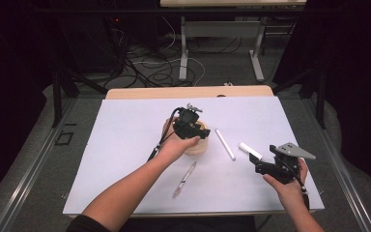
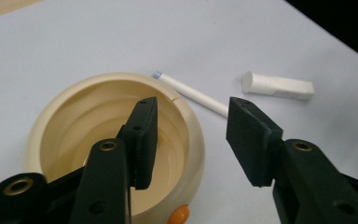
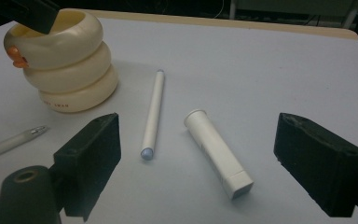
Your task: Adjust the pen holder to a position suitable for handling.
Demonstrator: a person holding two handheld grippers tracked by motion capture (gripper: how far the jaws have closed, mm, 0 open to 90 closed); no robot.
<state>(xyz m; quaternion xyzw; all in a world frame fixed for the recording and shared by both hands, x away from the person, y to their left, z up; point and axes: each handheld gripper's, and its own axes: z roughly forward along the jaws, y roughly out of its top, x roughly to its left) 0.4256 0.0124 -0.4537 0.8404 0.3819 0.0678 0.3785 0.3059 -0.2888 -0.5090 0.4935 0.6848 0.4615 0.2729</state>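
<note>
A cream ribbed pot (image 1: pixel 196 143) stands mid-table, and in the left gripper view its hollow rim (image 2: pixel 103 80) lies right below me. My left gripper (image 1: pixel 191 126) hangs open over it (image 2: pixel 191 140), one jaw inside the mouth and the other outside the right wall. A thin white stick (image 1: pixel 225 143) and a short white cap (image 1: pixel 249 151) lie to the right of the pot. My right gripper (image 1: pixel 262 163) is open just right of the cap. In the right gripper view (image 3: pixel 196 144) the stick (image 3: pixel 153 114) and the cap (image 3: pixel 217 151) lie between its wide jaws, untouched.
A clear pen (image 1: pixel 185 179) lies near the front of the white sheet (image 1: pixel 125 140), also seen at the left in the right gripper view as a pen (image 3: pixel 11 141). An orange knob (image 2: pixel 181 215) sits on the pot's side. Cables and table legs stand beyond the far edge.
</note>
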